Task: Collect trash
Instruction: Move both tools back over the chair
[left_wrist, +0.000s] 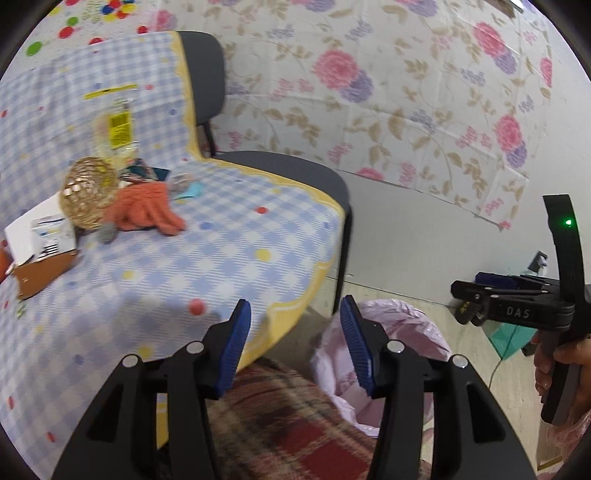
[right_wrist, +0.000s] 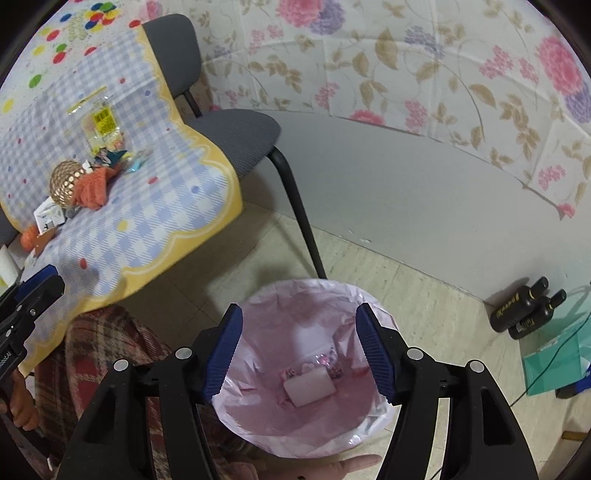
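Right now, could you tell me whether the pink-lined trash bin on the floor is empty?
Not empty. The pink-lined trash bin holds a pale rectangular block and small wrappers at the bottom.

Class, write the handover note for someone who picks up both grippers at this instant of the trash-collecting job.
Left gripper: open, empty, above the table's edge.
Right gripper: open, empty, over the bin.
Bin: pink liner, on the floor beside the table; a white block and small wrappers already lie inside.
Left on the checked tablecloth: yellow-labelled clear packet, scraps, carton. The gold ball and orange cloth sit among them; whether they count as trash is unclear.
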